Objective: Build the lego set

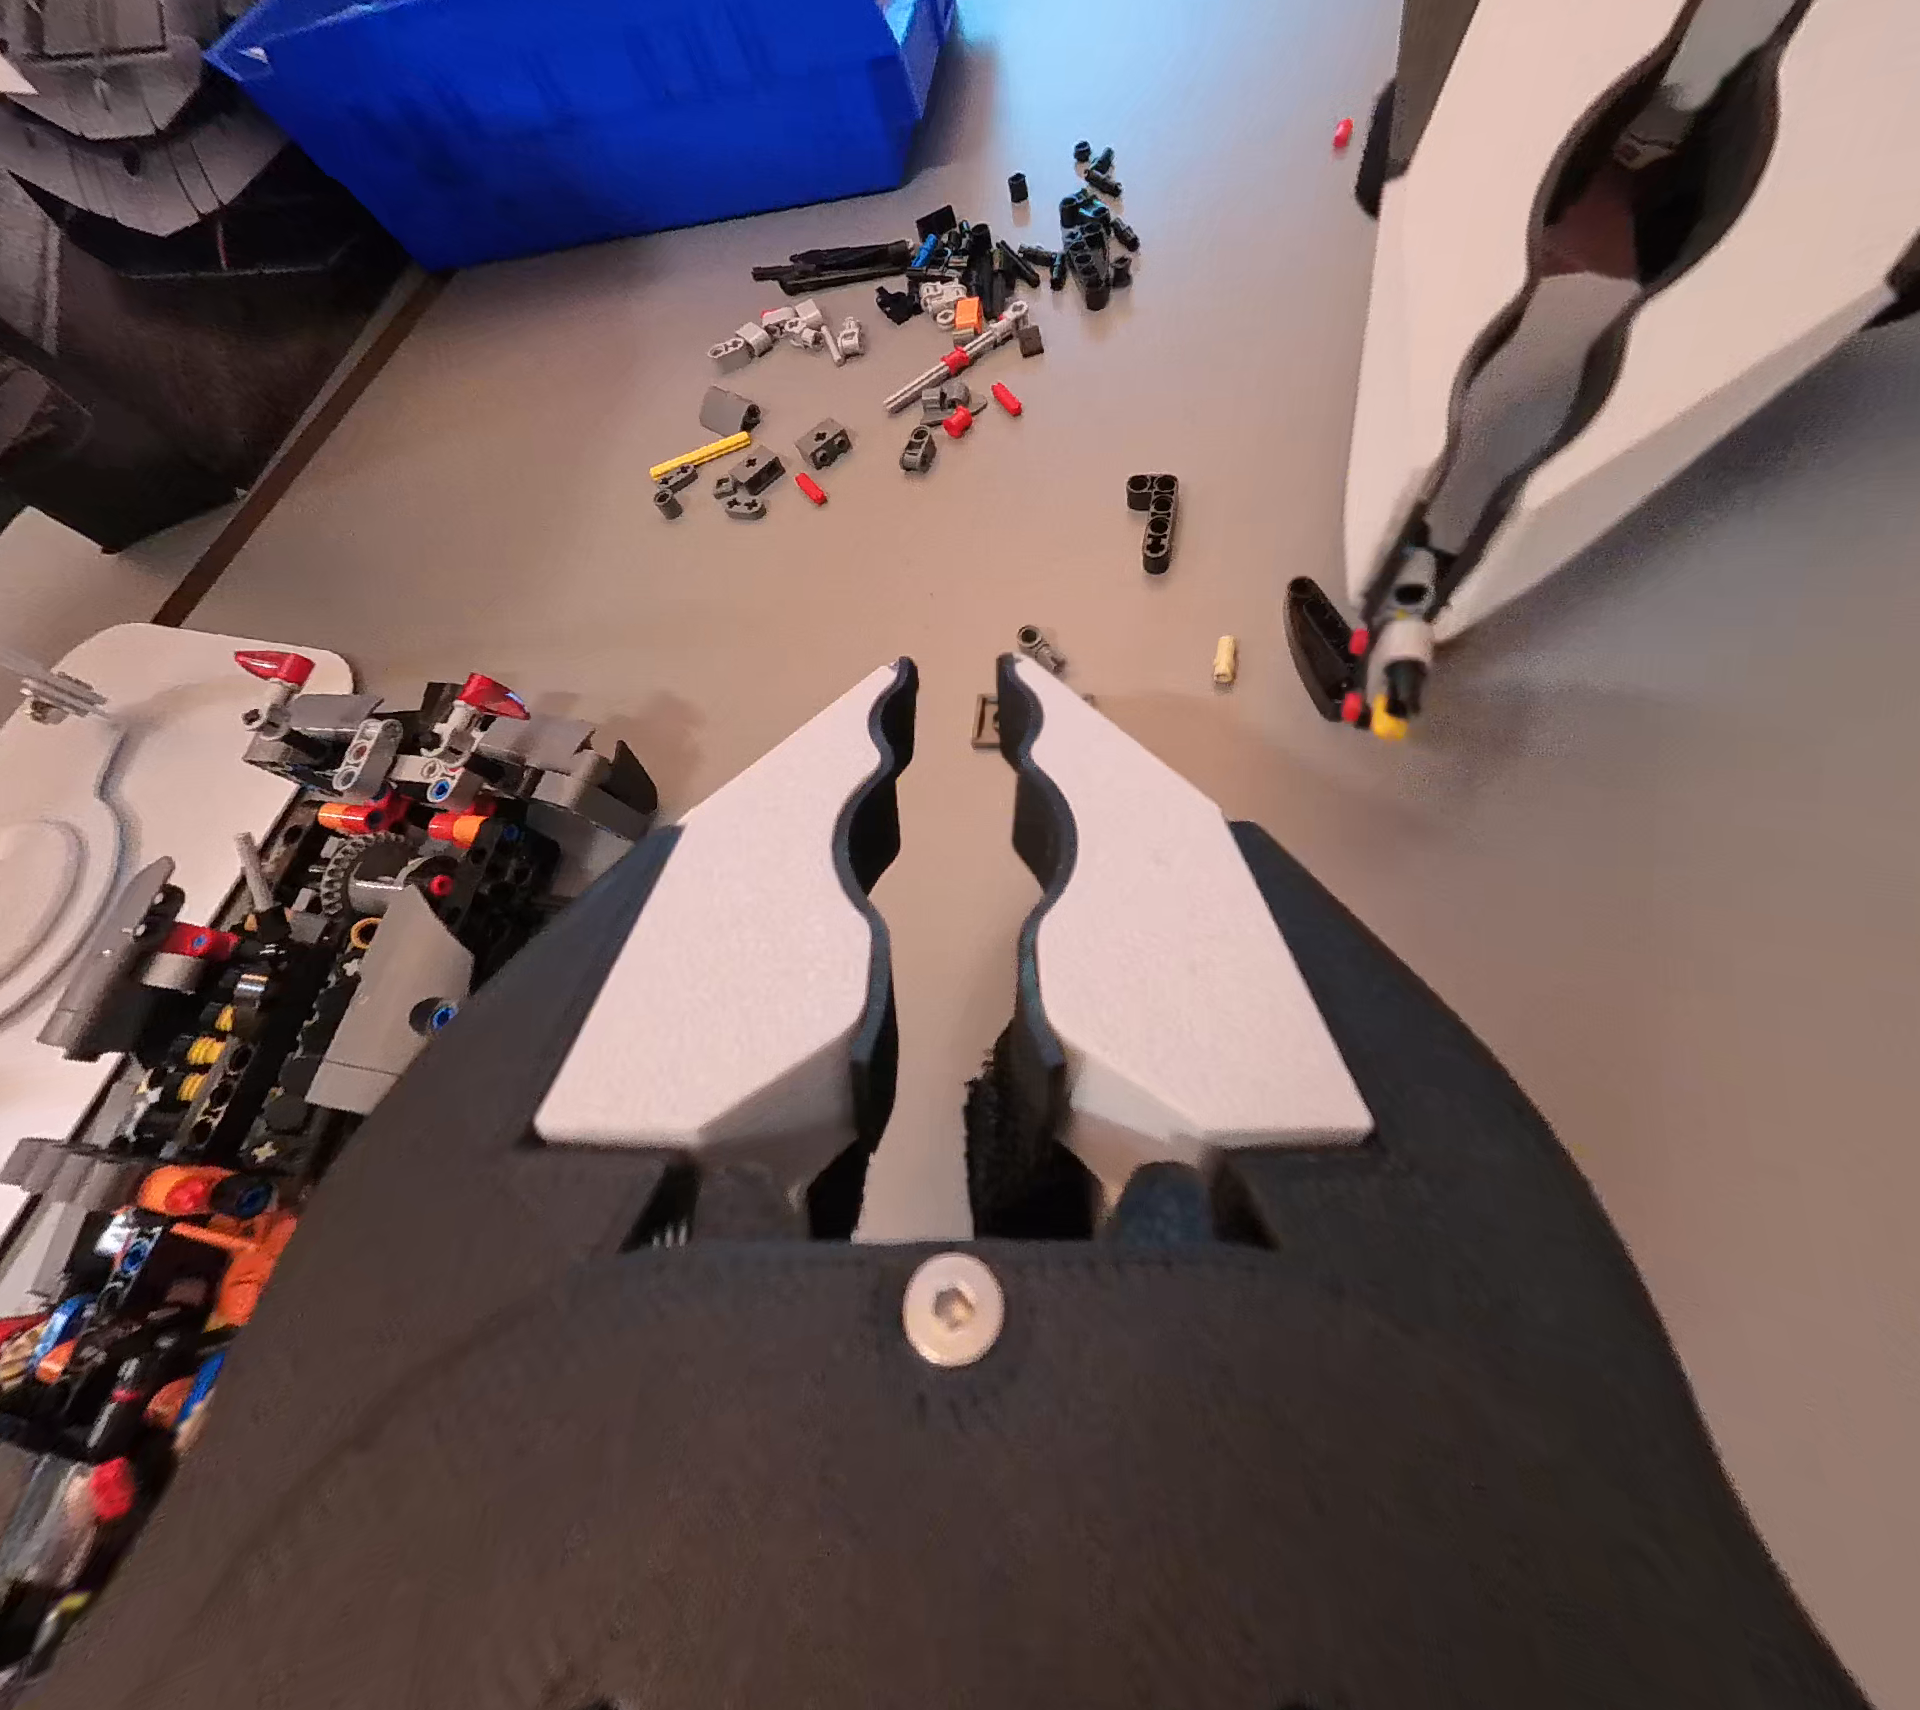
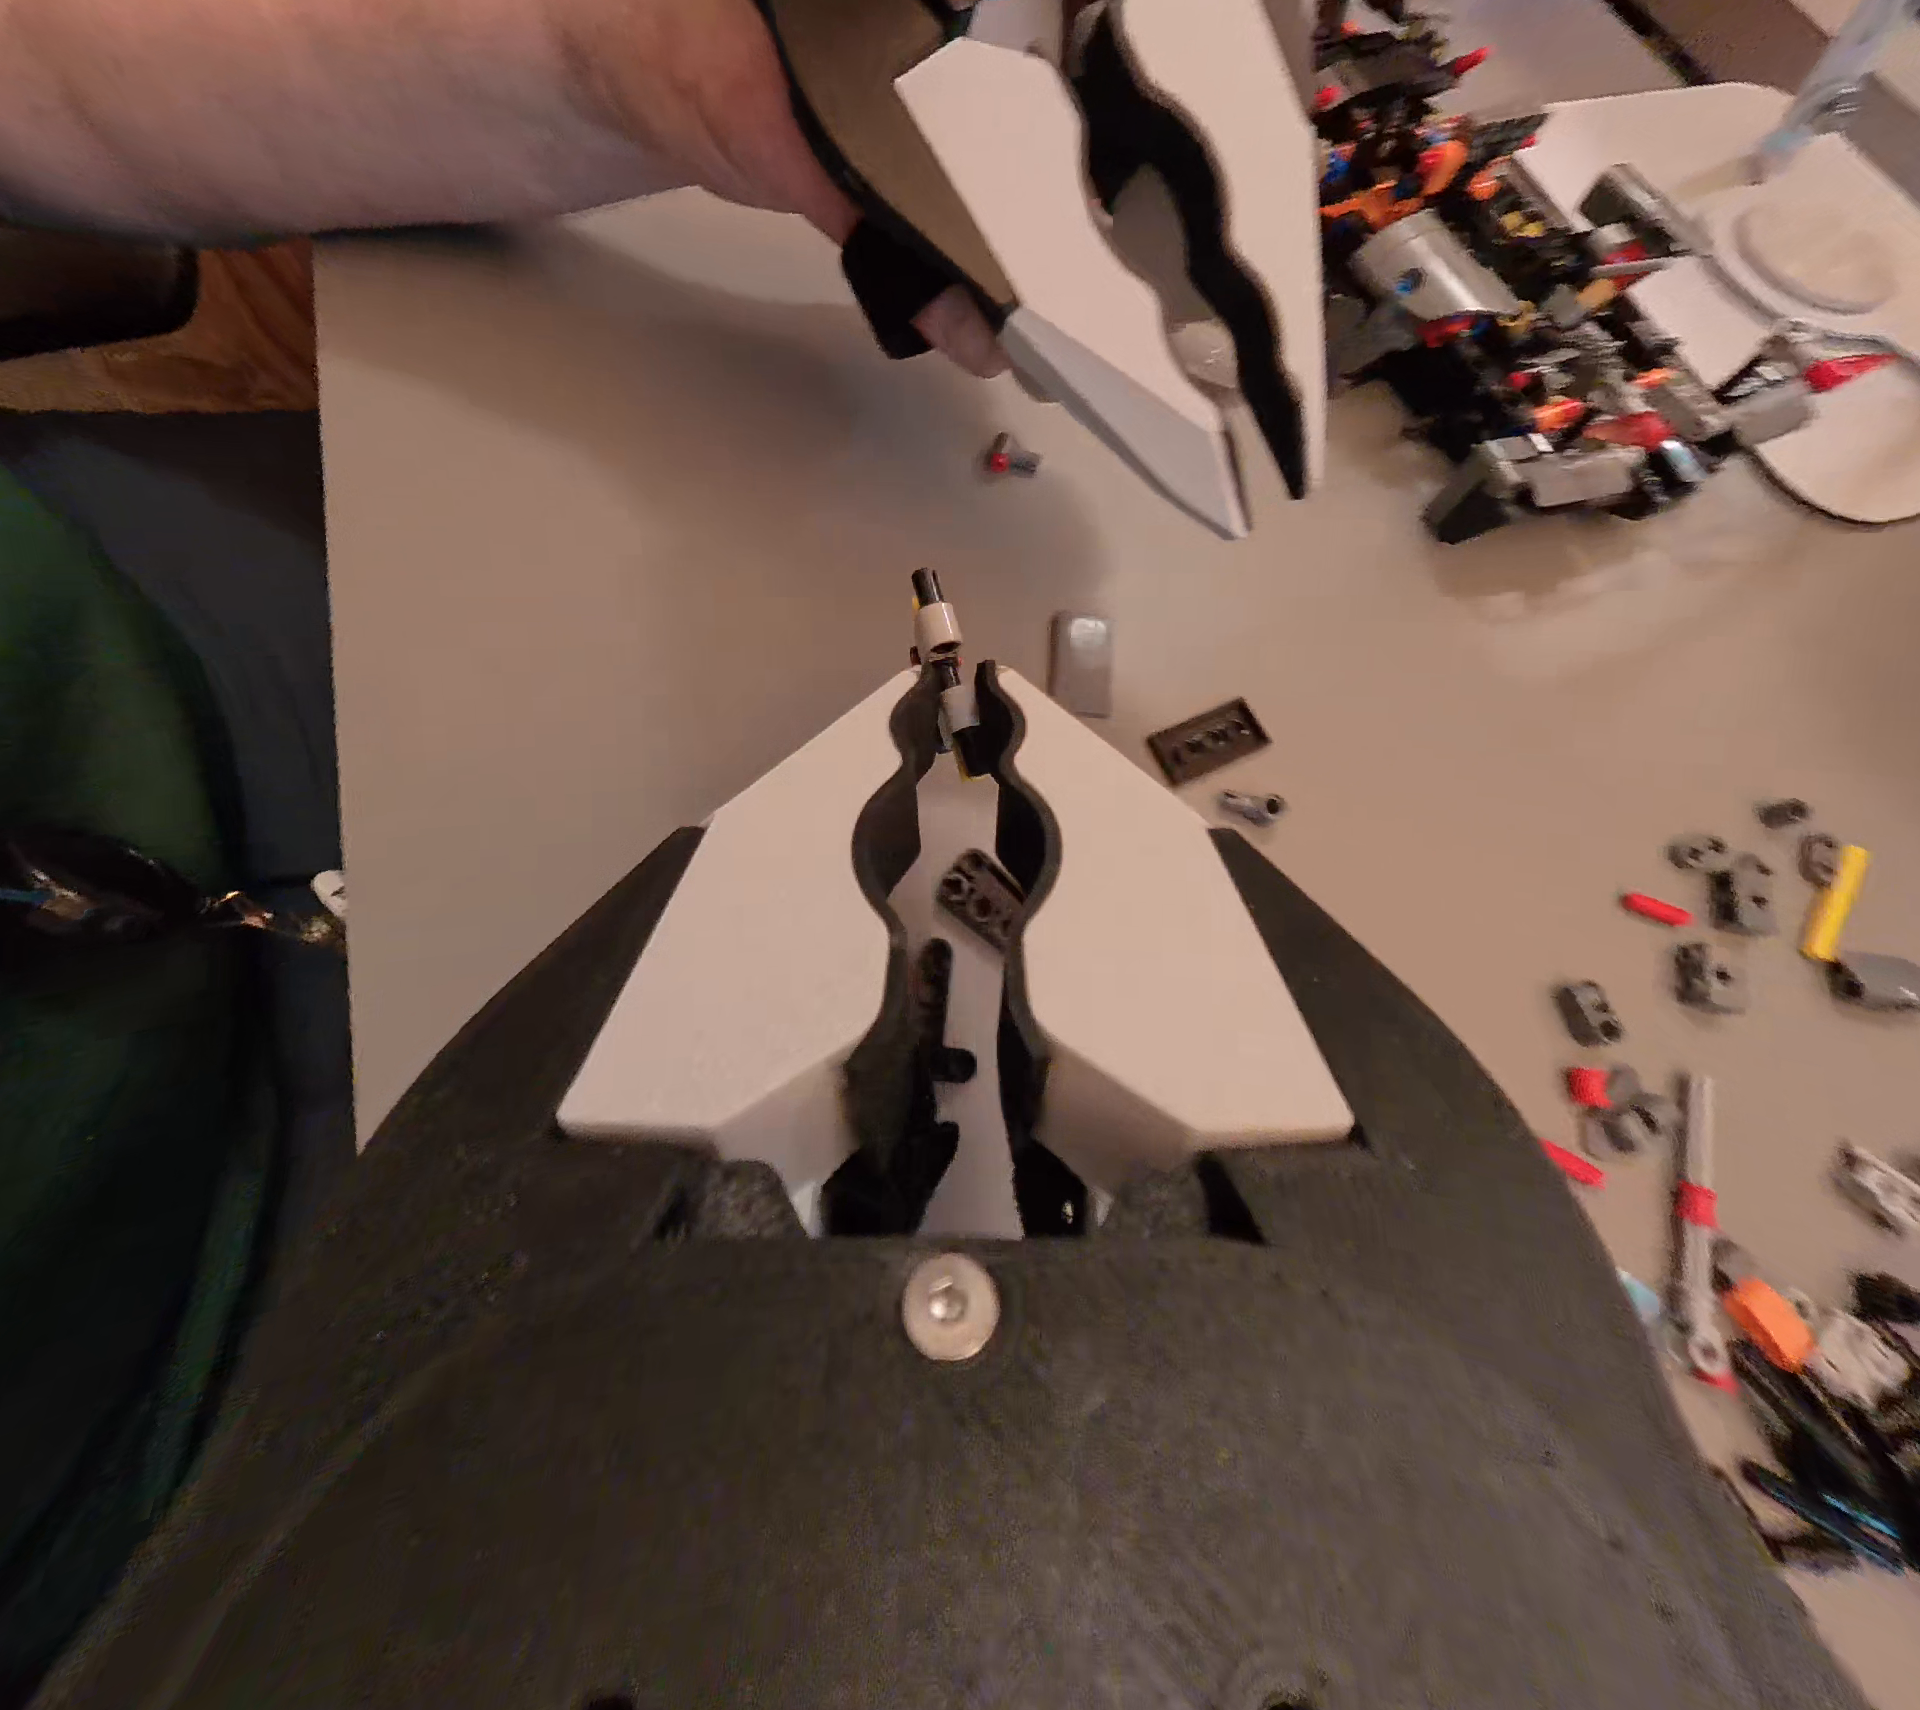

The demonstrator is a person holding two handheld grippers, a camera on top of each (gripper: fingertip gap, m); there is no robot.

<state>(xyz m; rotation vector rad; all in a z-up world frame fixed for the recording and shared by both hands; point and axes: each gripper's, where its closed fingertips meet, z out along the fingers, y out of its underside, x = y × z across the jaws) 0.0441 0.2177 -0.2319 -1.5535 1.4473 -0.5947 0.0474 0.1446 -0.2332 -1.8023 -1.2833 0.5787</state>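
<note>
Right gripper [image 2: 951, 673] pinches a small pin assembly [image 2: 943, 642] of grey, black and yellow parts at its tips, low over the grey surface [image 1: 1039, 39]. Left gripper [image 1: 956, 673] hangs with its fingers slightly apart, holding nothing. Loose pieces [image 1: 914, 330] lie scattered between them and the blue bin [image 1: 623, 91]. Only the right wrist view shows a hand [image 2: 665, 81]; the half-built model [image 1: 343, 881] stands at the side.
</note>
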